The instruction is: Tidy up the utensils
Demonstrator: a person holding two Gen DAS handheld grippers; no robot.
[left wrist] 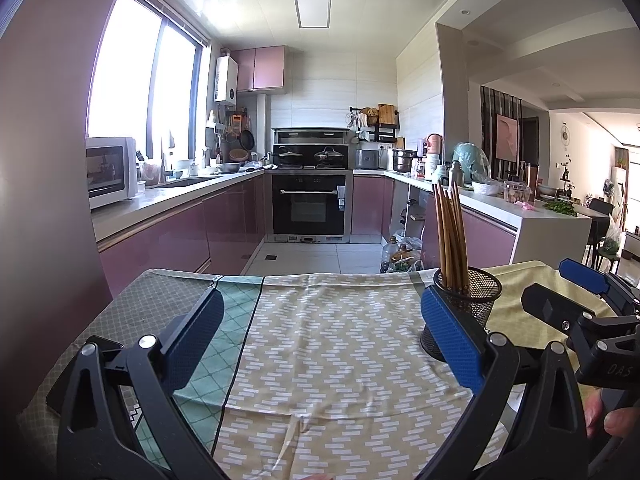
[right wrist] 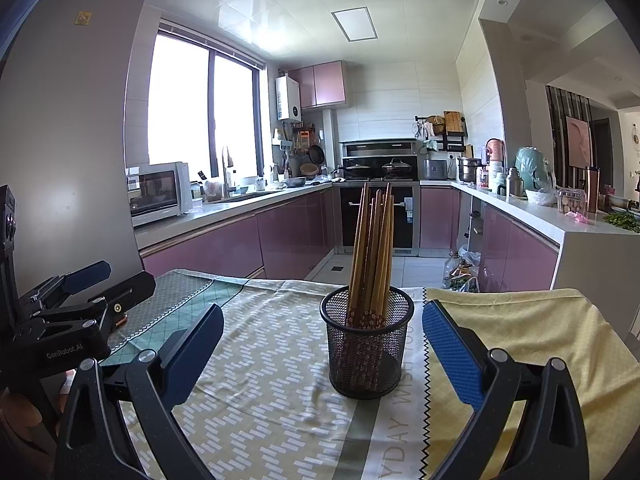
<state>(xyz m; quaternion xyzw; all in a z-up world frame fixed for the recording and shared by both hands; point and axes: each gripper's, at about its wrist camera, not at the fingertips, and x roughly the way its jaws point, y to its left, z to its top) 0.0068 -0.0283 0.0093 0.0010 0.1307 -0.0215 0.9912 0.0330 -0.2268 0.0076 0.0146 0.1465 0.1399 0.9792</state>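
Observation:
A black mesh cup [right wrist: 367, 344] stands upright on the cloth-covered table [right wrist: 256, 380], holding several wooden chopsticks [right wrist: 372, 252] that lean slightly left. My right gripper [right wrist: 322, 354] is open, its blue-padded fingers spread either side of the cup, not touching it. In the left wrist view the same mesh cup [left wrist: 468, 304] with the chopsticks [left wrist: 450, 236] sits just behind the right finger of my left gripper [left wrist: 320, 344], which is open over bare cloth. The right gripper [left wrist: 568, 292] shows at the right edge there; the left gripper [right wrist: 88, 284] shows at the left edge of the right wrist view.
Patterned cloths cover the table [left wrist: 320, 360], whose far edge [left wrist: 304, 274] drops to a tiled kitchen floor. Pink cabinets, an oven [left wrist: 309, 204] and a counter with appliances lie beyond. A hand [left wrist: 608, 412] grips the right tool.

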